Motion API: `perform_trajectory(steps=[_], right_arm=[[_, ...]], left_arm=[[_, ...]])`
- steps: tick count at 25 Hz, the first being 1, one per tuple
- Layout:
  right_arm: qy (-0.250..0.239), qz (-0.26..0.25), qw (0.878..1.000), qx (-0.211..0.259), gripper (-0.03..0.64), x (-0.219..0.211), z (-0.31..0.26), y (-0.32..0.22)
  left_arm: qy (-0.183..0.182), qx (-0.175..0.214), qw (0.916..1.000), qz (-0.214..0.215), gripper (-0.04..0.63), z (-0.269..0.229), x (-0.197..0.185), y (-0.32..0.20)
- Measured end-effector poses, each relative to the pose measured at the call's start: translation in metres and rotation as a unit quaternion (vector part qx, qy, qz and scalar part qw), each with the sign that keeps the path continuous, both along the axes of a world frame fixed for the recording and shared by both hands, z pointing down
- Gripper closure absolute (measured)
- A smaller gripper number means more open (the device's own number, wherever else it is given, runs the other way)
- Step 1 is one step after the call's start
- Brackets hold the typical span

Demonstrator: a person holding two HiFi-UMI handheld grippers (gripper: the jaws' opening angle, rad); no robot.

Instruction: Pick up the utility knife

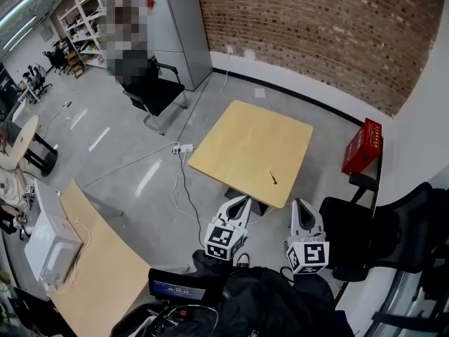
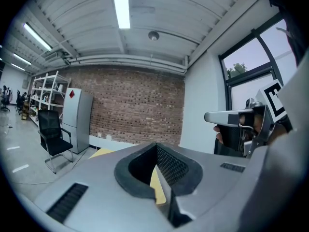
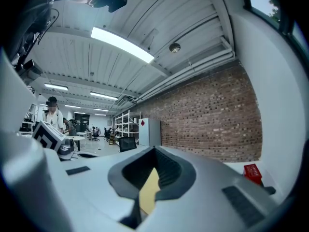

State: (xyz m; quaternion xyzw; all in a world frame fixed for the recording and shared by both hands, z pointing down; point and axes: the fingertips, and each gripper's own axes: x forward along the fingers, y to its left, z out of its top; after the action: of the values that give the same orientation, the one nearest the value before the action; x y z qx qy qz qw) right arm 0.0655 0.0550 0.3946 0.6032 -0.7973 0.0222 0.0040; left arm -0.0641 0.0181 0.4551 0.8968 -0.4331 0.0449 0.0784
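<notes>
Grey left hand-held gripper [image 1: 243,202] and right hand-held gripper [image 1: 300,203] held low, side by side, just short of tabletop, tips forward; both jaw pairs pressed together, empty. Gripper views catch only sliver of pale wooden square tabletop [image 1: 238,139]. Head view alone shows small yellowish utility knife [image 1: 272,177] near near-right edge. Open concrete floor [image 1: 140,167] around.

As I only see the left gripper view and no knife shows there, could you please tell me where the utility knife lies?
Observer: The utility knife lies on the square table, near its right edge.
Operator: Where is the right gripper relative to it?
Observer: The right gripper is held by the table's near corner, apart from the knife.
Operator: What stands to the table's right?
Observer: A red crate sits on the floor there.
</notes>
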Motion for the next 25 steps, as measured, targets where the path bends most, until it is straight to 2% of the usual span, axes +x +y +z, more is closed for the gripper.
perform_trajectory(steps=[11, 19, 25], right_arm=[[-0.003, 0.015, 1.000, -0.019, 0.613, -0.012, 0.014, -0.040], [0.001, 0.025, 0.999, -0.033, 0.612, 0.003, 0.022, -0.062], [0.000, 0.005, 1.000, -0.028, 0.613, 0.012, 0.020, -0.098]], left_arm=[[0.006, -0.026, 0.9996, 0.009, 0.598, 0.018, -0.018, -0.044], [0.013, -0.040, 0.9988, 0.025, 0.598, 0.027, 0.004, -0.064], [0.010, -0.034, 0.9993, 0.010, 0.598, 0.022, 0.015, -0.097]])
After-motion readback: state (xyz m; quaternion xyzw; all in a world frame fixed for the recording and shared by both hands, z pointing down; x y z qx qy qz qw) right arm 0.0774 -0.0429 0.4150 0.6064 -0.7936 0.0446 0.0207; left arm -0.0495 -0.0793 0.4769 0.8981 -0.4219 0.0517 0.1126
